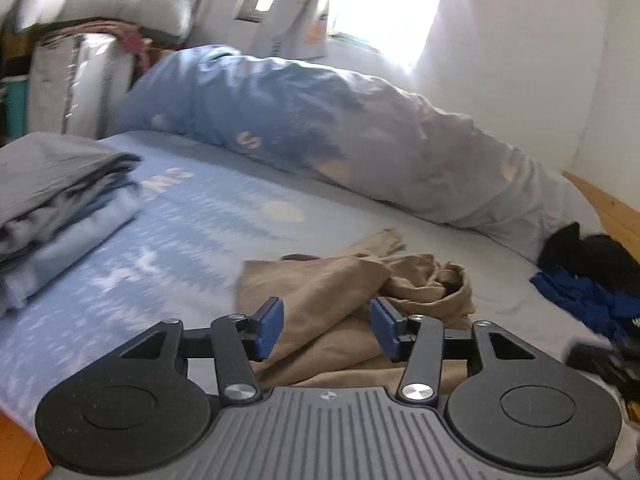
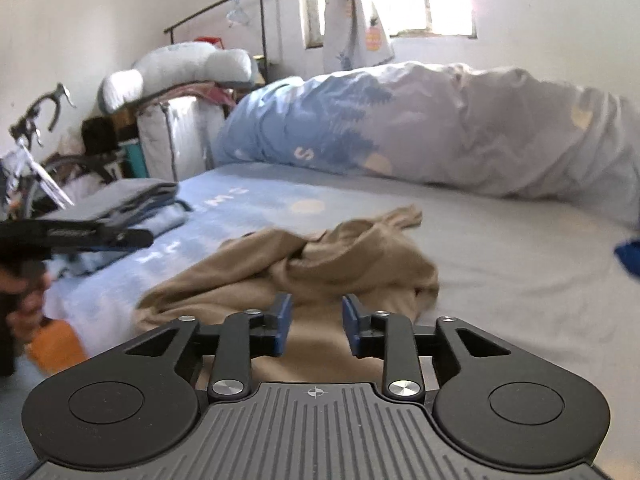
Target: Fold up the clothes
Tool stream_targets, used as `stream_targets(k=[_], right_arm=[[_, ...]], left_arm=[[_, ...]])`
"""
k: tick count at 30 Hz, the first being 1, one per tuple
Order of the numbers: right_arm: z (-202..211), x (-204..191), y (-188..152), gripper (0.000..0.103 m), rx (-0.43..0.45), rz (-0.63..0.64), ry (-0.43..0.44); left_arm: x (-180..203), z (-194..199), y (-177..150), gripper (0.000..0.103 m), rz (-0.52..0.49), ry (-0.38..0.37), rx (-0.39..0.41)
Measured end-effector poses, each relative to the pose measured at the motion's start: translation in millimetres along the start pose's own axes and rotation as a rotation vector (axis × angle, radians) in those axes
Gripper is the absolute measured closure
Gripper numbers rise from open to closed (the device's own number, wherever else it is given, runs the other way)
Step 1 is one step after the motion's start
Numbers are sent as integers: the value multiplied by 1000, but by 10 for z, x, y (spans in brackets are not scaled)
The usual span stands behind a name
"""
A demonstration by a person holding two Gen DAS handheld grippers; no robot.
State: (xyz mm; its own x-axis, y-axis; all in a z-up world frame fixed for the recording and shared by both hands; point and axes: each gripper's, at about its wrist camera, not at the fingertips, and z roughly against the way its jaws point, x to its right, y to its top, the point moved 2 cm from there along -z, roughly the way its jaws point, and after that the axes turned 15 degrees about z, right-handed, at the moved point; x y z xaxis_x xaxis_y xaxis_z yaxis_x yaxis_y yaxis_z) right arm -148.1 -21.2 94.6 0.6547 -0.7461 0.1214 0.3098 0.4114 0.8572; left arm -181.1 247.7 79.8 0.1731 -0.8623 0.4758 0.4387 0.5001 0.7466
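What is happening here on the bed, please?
A person is folding clothes with two handheld grippers. A crumpled tan garment lies on the blue bed sheet. The left gripper and the right gripper are both open above it, holding nothing. A folded pile already sits at the left; dark clothes wait at the right.

two handheld grippers, alike in build. left gripper (image 1: 326, 330): black linkage arms, silver round screws at the pivots, blue pads on the fingers (image 1: 270, 328), ribbed grey housing with a small crosshair mark, round black discs either side. right gripper (image 2: 316, 326): same black arms, silver screws, blue pads, ribbed grey body, crosshair mark.
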Motion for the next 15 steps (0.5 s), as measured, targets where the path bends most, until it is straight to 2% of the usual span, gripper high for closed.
stream_targets(k=[4,7,10,13,15], right_arm=[[-428,140,130,66,-29,58,-5],[-644,180,168,61,-37,81,20],[-796,117,223,58,-53,168,54],[-969,69,263,58,-84,276,94],[-1072,14,280,58,-97,331,129]], left_arm=[[186,-474,20,45,-86,16,-39],[287,-850,80,45,-95,33,-103],[399,-1135,110,45,-151,24,-113],[495,-1394,89,46,-237,52,-112],[519,-1579,52,55,-281,70,-145]])
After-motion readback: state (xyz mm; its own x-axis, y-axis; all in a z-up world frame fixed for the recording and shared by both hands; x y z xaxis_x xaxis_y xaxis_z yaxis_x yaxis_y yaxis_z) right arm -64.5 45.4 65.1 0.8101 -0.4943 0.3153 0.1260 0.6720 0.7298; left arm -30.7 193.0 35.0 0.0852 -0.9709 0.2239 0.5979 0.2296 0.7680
